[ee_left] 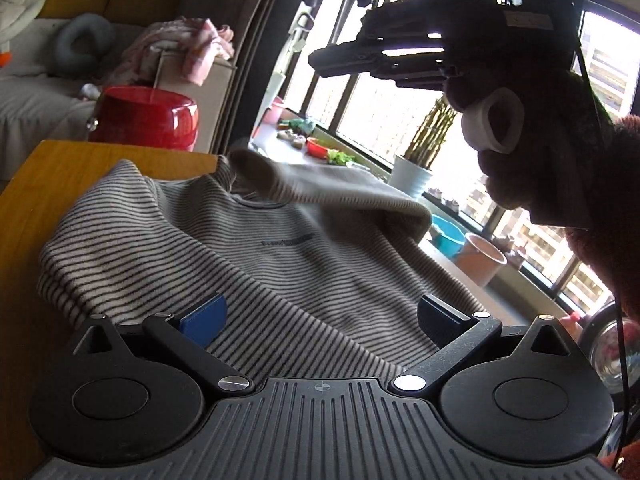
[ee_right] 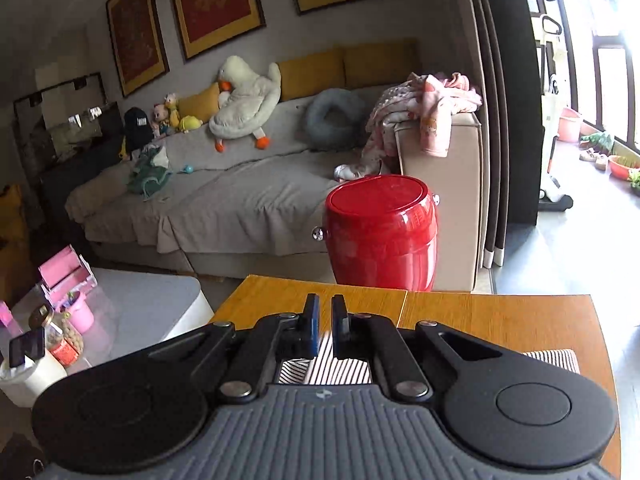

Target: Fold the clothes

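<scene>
One striped shirt [ee_left: 256, 248] lies on the table [ee_left: 48, 184], sleeve fold apparently in hand: left tongs [ee_left: 320, 316] spread low over the hem, right tongs [ee_right: 325, 322] nearly closed with striped cloth between; next, lay that flap flat.

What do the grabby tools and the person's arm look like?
Each tool is black with ribbed grey plastic, two round discs and silver bolts. The left tool has blue pads; so does the right tool. A fuzzy brown sleeve covers the arm, and a thin black cable hangs beside it.
</scene>
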